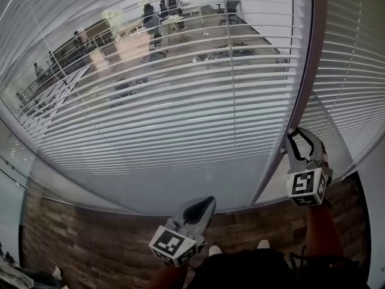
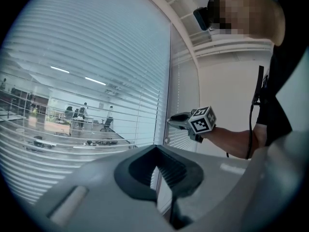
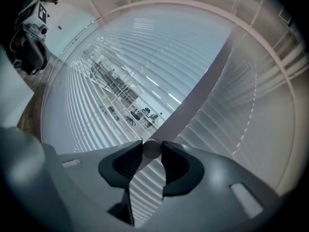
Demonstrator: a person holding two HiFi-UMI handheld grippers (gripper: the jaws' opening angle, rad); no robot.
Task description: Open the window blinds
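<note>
The white horizontal-slat window blinds hang lowered over a tall glass pane, filling most of the head view. Their slats are tilted far enough apart that an office floor shows between them, with desks, chairs and a few people well beyond the glass. A grey upright window post runs down the right part of the pane, and more slats hang on its far side.

The right hand-held gripper is raised to this post, its black-and-white marker cube facing the head camera. In the right gripper view its jaws stand almost together, nipping a small round grey knob between their tips. A grey band rises from that knob up and to the right across the slats. It may be the post or a rod of the blinds, and the views do not settle it.

The left hand-held gripper is held lower and nearer the body, apart from the blinds and over the brown wood-plank floor. Its dark ribbed pads meet at the tips (a thin slit widens behind them) and nothing lies between them – only the slats show past them.
</note>
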